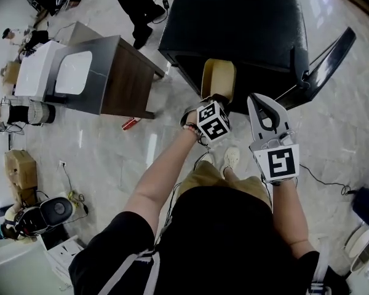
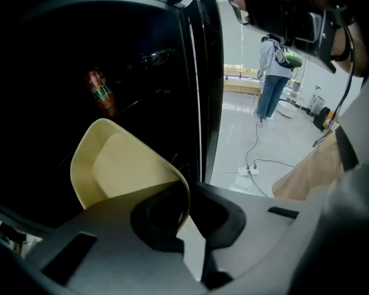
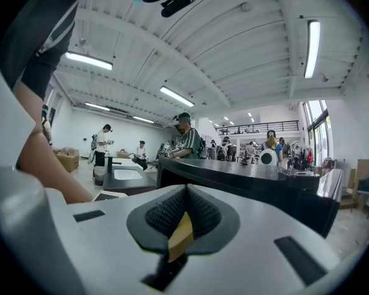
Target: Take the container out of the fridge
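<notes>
A cream-yellow container (image 1: 218, 78) hangs in front of the open black fridge (image 1: 234, 29), just outside its dark opening. My left gripper (image 1: 217, 101) is shut on the container's near rim. In the left gripper view the container (image 2: 126, 165) tilts up to the left, with its edge pinched between the jaws of the left gripper (image 2: 186, 209). A red can (image 2: 100, 93) stands deeper inside the fridge. To the right of the container, my right gripper (image 1: 262, 104) is shut with nothing in it. In its own view the right gripper (image 3: 184, 192) points over the fridge top (image 3: 252, 174).
The fridge door (image 1: 332, 51) stands open to the right. A dark table with a white basin (image 1: 80, 72) is on the left, and a red can (image 1: 130, 123) lies on the floor by it. Cables (image 2: 258, 165) run across the floor. A person (image 2: 273, 72) stands beyond the door.
</notes>
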Available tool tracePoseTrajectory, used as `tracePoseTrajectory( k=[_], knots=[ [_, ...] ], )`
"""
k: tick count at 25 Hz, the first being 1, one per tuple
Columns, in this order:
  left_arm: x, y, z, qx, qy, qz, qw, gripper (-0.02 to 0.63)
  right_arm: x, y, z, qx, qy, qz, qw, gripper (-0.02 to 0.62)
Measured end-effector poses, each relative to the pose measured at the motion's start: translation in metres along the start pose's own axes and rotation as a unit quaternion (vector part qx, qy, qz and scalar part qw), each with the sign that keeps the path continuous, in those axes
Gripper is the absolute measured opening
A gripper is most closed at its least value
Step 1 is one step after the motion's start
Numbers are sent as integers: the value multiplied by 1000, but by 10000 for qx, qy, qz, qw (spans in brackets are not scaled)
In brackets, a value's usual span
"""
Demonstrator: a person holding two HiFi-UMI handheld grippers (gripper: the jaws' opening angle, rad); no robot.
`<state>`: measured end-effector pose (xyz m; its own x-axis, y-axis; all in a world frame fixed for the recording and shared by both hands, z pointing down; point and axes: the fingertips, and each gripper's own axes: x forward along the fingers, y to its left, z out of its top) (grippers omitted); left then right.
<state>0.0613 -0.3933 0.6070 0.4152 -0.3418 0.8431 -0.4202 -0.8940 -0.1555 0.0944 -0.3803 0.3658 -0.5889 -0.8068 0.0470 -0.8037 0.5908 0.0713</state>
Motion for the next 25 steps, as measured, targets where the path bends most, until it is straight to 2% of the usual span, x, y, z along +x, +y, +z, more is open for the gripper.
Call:
tracePoseTrajectory(
  k=[7,11,15,19,21,25],
  knots=[
    [-48,-12,16,-670,-823,87,9943,29,2,12,6,-195,59,109,9997,34],
    [-80,-8,21,-923,-1297,323,9867,29,3,17,0,-289,405,136,9987,34],
    [-110,-10,29,-963,-1863,487,9766,29,8,24,9,-332,168,131,9992,34],
    [-130,-12,36,-1040,-2525,547,9604,29,10,35,5,-385,361,222,9984,34],
    [-140,-11,35,-1078,-2722,642,9540,29,11,42,6,-412,401,260,9980,34],
    [-168,-6,37,-1120,-3067,863,9412,29,13,52,15,-417,170,233,9987,34]
  ],
)
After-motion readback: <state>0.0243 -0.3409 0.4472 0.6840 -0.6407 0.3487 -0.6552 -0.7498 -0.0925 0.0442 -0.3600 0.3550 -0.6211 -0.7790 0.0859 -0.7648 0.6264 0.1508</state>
